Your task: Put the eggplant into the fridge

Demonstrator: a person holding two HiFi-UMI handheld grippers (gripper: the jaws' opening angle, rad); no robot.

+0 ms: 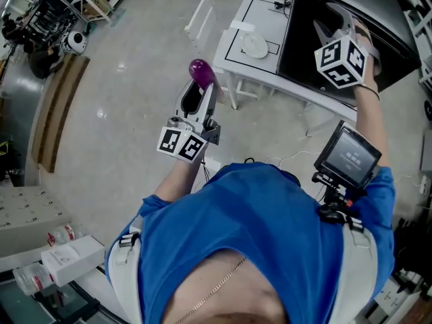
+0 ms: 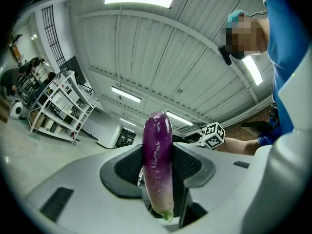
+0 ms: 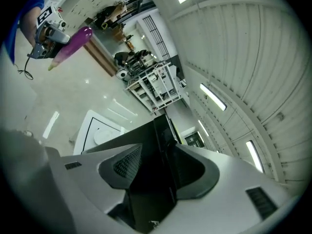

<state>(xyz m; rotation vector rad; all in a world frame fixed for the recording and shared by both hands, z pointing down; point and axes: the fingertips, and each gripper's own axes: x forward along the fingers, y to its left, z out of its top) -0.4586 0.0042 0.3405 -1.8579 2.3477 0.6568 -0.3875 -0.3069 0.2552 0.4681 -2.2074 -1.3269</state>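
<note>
Head view: the left gripper (image 1: 198, 94) is held out over the floor, its jaws clamped on the purple eggplant (image 1: 200, 71), whose rounded end sticks out past them. The right gripper (image 1: 335, 25) is raised at the black fridge (image 1: 304, 46), which stands beside a white worktop (image 1: 233, 56).

Left gripper view: the eggplant (image 2: 157, 160) stands upright between the two pads, pinched at mid-length, green stem end nearest the camera.

Right gripper view: the jaws stand wide apart, with the edge of the fridge's dark door (image 3: 163, 140) between them.
</note>
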